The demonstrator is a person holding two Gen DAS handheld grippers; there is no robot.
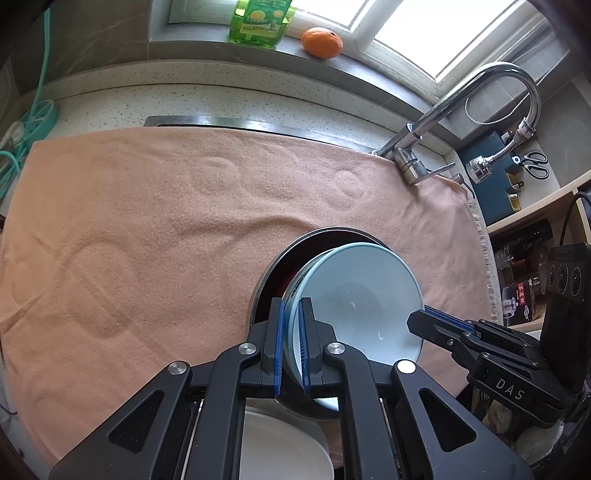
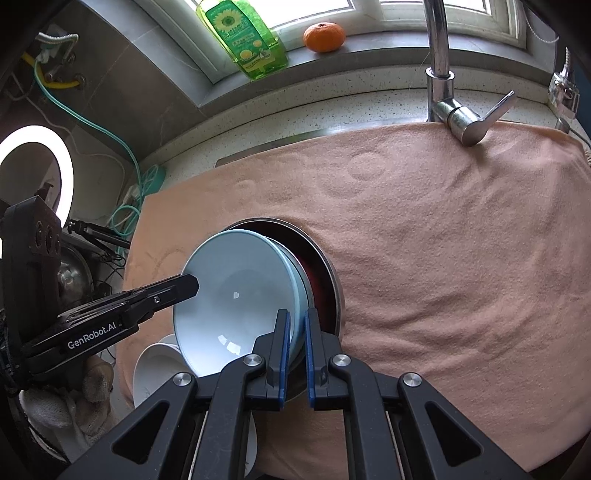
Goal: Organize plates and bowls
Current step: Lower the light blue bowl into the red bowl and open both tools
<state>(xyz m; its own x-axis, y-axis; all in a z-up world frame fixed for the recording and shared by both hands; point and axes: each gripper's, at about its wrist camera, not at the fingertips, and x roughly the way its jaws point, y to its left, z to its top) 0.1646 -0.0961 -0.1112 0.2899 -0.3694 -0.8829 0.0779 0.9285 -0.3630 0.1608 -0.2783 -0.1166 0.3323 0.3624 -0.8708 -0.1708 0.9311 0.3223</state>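
Left gripper [image 1: 291,314] and right gripper [image 2: 295,321] each pinch opposite rims of the pale blue bowl [image 1: 354,295], tilted, above a dark metal-rimmed bowl [image 1: 273,266] on the peach towel [image 1: 147,221]. White plate [image 1: 280,443] lies nearest, beneath. Beyond: faucet [image 1: 480,96], orange [image 1: 321,42], green bottle [image 1: 258,22] on the sill.
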